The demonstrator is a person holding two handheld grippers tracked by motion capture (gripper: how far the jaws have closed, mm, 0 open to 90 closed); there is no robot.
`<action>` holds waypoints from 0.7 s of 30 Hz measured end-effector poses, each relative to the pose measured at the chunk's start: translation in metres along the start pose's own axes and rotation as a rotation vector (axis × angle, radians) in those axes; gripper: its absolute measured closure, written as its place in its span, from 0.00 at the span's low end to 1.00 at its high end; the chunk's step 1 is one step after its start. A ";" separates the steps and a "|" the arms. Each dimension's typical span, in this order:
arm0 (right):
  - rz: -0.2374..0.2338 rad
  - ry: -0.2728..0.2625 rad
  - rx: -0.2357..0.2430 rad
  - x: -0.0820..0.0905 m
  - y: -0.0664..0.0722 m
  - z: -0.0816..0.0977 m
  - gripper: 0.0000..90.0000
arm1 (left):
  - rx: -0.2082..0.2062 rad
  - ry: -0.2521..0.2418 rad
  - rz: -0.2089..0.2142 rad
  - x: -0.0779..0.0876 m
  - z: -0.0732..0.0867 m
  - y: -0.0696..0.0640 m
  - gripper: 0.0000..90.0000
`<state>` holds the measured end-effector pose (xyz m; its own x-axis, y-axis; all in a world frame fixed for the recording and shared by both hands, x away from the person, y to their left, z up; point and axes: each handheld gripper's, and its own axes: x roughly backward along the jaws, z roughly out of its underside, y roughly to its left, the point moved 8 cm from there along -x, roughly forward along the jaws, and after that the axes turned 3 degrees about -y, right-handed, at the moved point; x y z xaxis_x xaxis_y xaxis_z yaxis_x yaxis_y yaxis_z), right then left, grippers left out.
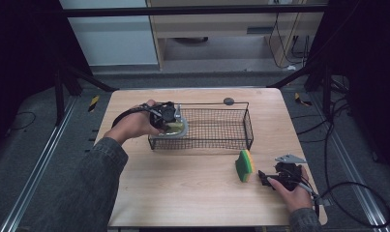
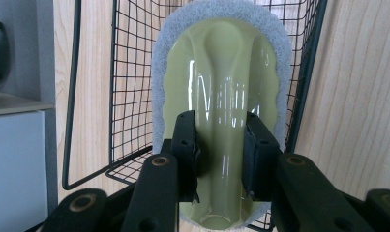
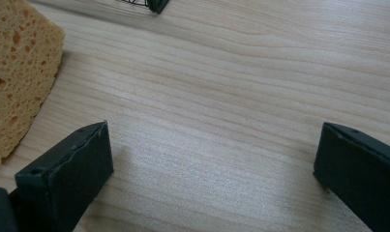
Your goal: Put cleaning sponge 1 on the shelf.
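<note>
A scrubber [image 1: 176, 128] with a glossy olive handle [image 2: 221, 72] and a pale pad leans at the left end of the black wire basket [image 1: 221, 143]. My left gripper [image 1: 169, 116] is shut on that handle, and in the left gripper view the two pads of the left gripper [image 2: 220, 125] press its raised ridge from both sides, with basket mesh [image 2: 125, 72] behind. A yellow and green sponge [image 1: 244, 166] stands on edge in front of the basket's right end. Just right of it my right gripper [image 1: 266, 180] rests on the table, open, with bare wood between its jaws [image 3: 214, 159]; the sponge [image 3: 16, 63] lies beyond its left jaw.
The wooden table [image 1: 183, 193] has bare room in front of the basket and to the left. A small dark round object [image 1: 228, 101] sits by the far edge behind the basket. A basket corner [image 3: 156, 5] shows ahead of the right gripper.
</note>
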<state>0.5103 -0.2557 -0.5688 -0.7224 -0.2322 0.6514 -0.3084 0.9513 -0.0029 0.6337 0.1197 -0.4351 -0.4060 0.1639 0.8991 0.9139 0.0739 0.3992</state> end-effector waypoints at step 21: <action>-0.001 -0.001 0.001 0.000 0.000 0.000 0.01 | 0.003 0.013 0.042 -0.016 0.001 -0.001 0.78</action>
<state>0.5104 -0.2557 -0.5688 -0.7229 -0.2331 0.6505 -0.3098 0.9508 -0.0036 0.6389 0.1177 -0.4499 -0.3674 0.1540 0.9172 0.9300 0.0702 0.3607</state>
